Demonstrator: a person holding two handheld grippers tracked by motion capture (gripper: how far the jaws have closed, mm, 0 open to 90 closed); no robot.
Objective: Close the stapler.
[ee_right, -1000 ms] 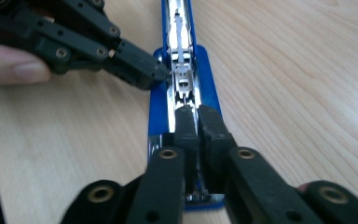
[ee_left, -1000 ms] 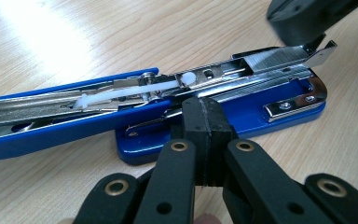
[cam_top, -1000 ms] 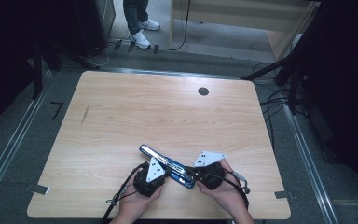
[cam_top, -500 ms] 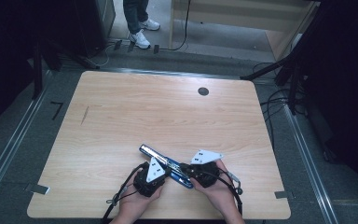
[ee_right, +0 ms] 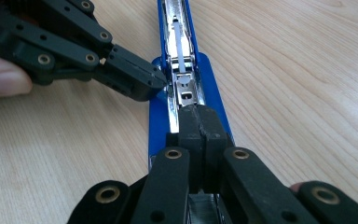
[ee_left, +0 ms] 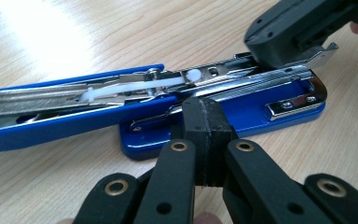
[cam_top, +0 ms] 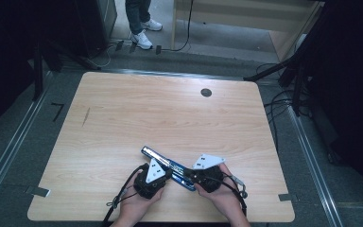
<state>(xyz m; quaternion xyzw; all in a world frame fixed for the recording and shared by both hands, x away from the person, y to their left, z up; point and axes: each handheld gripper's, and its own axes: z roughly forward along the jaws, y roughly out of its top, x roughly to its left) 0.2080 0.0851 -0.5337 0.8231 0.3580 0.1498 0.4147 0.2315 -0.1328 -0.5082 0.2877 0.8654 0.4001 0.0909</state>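
Blue plastic and bright steel: the stapler [cam_top: 168, 165] lies swung open on the near middle of the table [cam_top: 123, 118], running from far left to near right between your two hands. In the left gripper view its top arm [ee_left: 51, 105] is folded out flat to the left, with the metal magazine [ee_left: 242, 79] and its white pusher [ee_left: 135, 86] exposed over the blue base [ee_left: 279, 109].

Your left gripper [ee_left: 204, 135] has its jaws pressed together with no gap, their tips just at the near edge of the base; whether they touch it is hard to tell. In the right gripper view the same tips meet the side of the magazine from the left.

Your right gripper [ee_right: 199, 123] also has its jaws pressed together, resting on top of the magazine at its near end. Whether anything is nipped between them you cannot tell.

In the high view your left hand [cam_top: 139, 203] and right hand [cam_top: 222, 196] come in from the near edge, each wrapped around its gripper. A dark round grommet [cam_top: 206, 92] sits in the table toward the far right. Beyond the far edge, a person's legs and white shoes [cam_top: 142, 33] stand on the floor.
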